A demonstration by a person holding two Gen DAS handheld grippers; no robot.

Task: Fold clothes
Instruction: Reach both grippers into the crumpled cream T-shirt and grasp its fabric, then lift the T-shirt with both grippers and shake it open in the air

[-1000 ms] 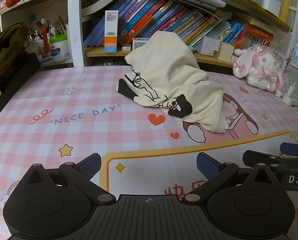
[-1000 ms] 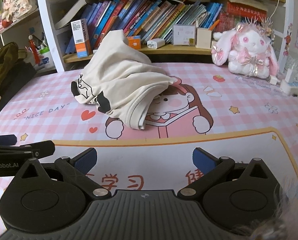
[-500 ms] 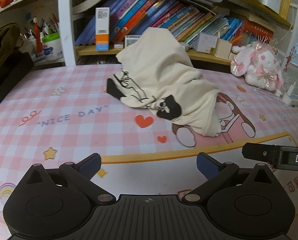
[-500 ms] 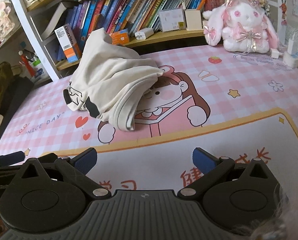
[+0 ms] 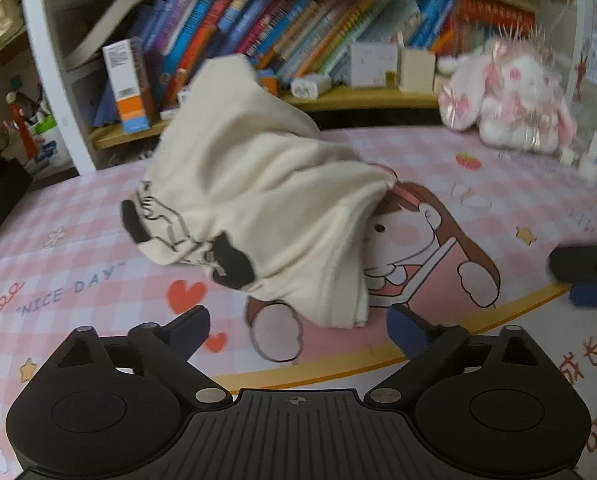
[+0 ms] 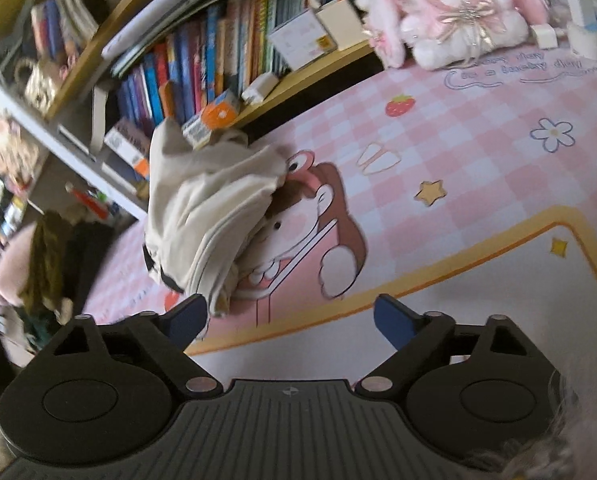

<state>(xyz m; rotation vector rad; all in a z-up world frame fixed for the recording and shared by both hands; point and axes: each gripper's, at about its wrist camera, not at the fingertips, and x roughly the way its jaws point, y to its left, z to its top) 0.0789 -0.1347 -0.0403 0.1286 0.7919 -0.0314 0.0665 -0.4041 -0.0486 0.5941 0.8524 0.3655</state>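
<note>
One cream cotton garment (image 5: pixel 258 184) with black cartoon print, heaped in a crumpled mound on a pink checked desk mat (image 5: pixel 478 168), far edge propped against the wooden bookshelf (image 5: pixel 358 94). Lies partly over the mat's cartoon girl, near hem just ahead of both grippers. Two black grippers with blue-padded fingers: left gripper (image 5: pixel 298 322) spread wide, holding nothing; right gripper (image 6: pixel 290 316) likewise spread and empty, its left pad just beside the hem. One white-and-pink plush rabbit (image 5: pixel 510 92) at the mat's far right. Legible on the mat: "NICE DAY" (image 5: pixel 72 290). Book spines too blurred to read.
</note>
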